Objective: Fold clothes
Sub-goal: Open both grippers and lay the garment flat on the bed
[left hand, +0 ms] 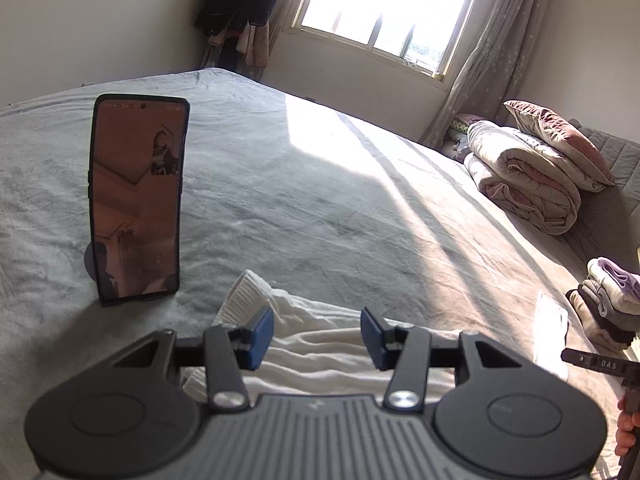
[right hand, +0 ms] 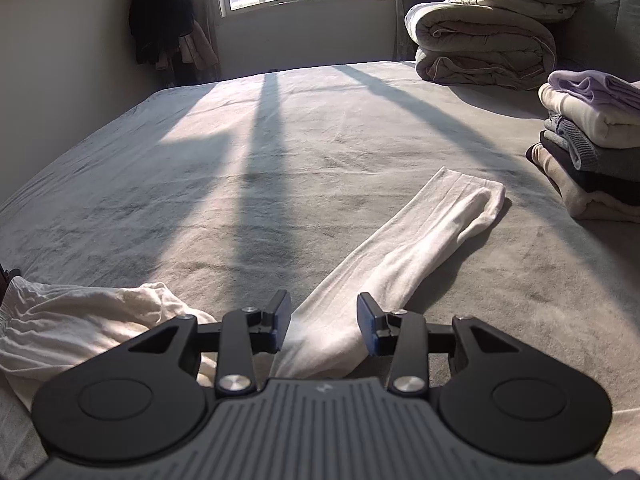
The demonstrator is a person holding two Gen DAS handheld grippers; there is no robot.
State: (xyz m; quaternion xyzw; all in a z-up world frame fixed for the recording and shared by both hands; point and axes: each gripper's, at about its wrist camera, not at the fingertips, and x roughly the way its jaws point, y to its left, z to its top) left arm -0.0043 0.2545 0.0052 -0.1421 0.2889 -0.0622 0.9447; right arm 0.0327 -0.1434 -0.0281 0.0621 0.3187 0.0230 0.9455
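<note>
A crumpled white cotton garment [right hand: 80,316] lies on the grey bedsheet [right hand: 280,160], one long sleeve or leg [right hand: 400,248] stretched out, probably ready for folding. Left gripper [left hand: 316,336] and right gripper [right hand: 324,320] hover above it, jaws spread, holding nothing.

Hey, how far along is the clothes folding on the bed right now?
Done: a stack of folded clothes sits at the right. In hand: nothing; the left gripper and right gripper are both open above the white garment. Left: that garment lies spread out, one sleeve stretched across the bed, unfolded.
</note>
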